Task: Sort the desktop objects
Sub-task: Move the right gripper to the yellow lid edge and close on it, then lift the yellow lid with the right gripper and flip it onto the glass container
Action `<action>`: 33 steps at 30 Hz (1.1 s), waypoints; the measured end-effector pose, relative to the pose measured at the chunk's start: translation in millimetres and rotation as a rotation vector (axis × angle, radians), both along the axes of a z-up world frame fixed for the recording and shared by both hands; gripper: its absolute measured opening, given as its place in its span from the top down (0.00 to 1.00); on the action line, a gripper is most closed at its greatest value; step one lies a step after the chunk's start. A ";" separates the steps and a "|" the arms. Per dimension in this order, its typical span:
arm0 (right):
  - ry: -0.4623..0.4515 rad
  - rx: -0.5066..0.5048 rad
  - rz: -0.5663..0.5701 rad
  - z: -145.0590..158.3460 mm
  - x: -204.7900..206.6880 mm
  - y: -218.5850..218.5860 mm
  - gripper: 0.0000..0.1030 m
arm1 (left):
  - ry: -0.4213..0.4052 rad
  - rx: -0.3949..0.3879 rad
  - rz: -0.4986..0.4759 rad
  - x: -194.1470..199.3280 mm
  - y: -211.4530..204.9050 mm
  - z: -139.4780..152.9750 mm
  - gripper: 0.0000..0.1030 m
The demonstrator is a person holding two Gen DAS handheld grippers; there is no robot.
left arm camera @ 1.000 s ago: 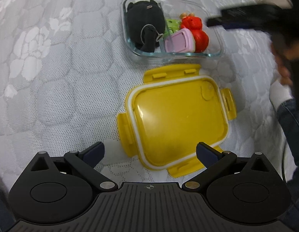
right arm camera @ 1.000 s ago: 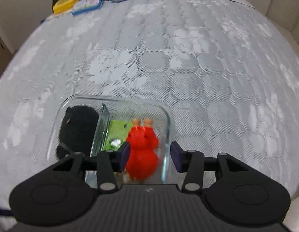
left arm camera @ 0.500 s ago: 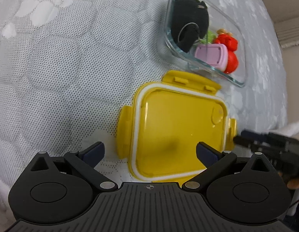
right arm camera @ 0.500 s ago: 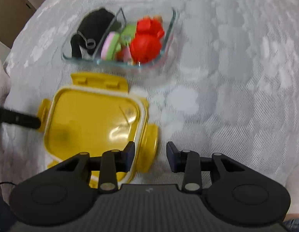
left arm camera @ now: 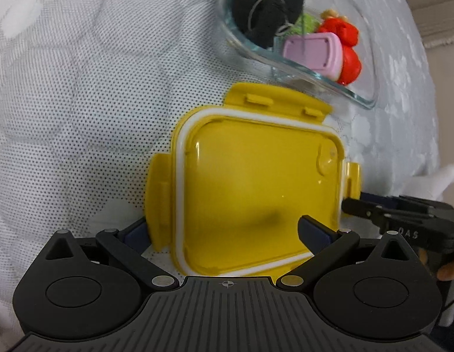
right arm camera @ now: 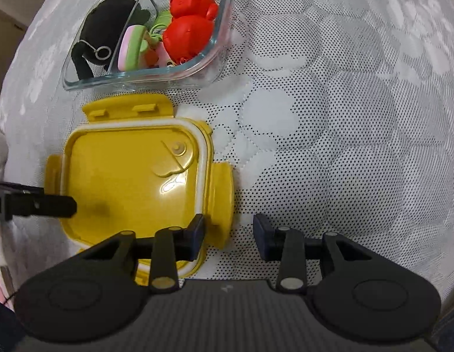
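A yellow snap-on lid lies flat on the quilted cover, just in front of a glass container. The container holds a black plush, a pink case and a red toy. My left gripper is open wide over the lid's left edge. One of its fingers is partly hidden behind the left clip and the other hangs above the lid. My right gripper straddles the lid's right clip. Its jaws are closing, and a gap shows beside the clip.
The grey-white quilted cover stretches away to the right and the far side. In the left wrist view a hand and a white sleeve show at the right edge, behind the right gripper.
Both grippers came down onto the lid. The right one moved from above the glass container to the lid's right clip and narrowed its jaws. The left one rolled and came closer.
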State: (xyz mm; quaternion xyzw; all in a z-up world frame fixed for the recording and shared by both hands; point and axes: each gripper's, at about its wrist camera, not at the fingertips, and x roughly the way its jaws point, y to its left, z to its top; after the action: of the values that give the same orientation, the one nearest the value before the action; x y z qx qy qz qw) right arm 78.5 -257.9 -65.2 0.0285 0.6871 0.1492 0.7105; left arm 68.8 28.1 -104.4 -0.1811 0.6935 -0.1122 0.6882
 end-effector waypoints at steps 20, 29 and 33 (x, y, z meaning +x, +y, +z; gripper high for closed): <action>-0.018 0.242 -0.131 66.3 0.5 -30.6 0.74 | -0.091 -0.185 0.096 14.1 29.6 42.2 0.00; -0.020 0.341 -0.258 74.5 28.5 -37.8 0.72 | -0.160 -0.261 0.210 48.7 48.0 62.0 0.00; -0.011 0.395 -0.348 70.5 41.7 -45.0 0.70 | -0.166 -0.293 0.266 58.6 54.7 62.6 0.00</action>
State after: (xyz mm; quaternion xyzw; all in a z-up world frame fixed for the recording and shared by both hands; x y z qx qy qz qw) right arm 120.2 -302.8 5.2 0.2835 0.6256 0.1560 0.7098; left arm 127.4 82.8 -41.8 -0.3593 0.5809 -0.1345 0.7179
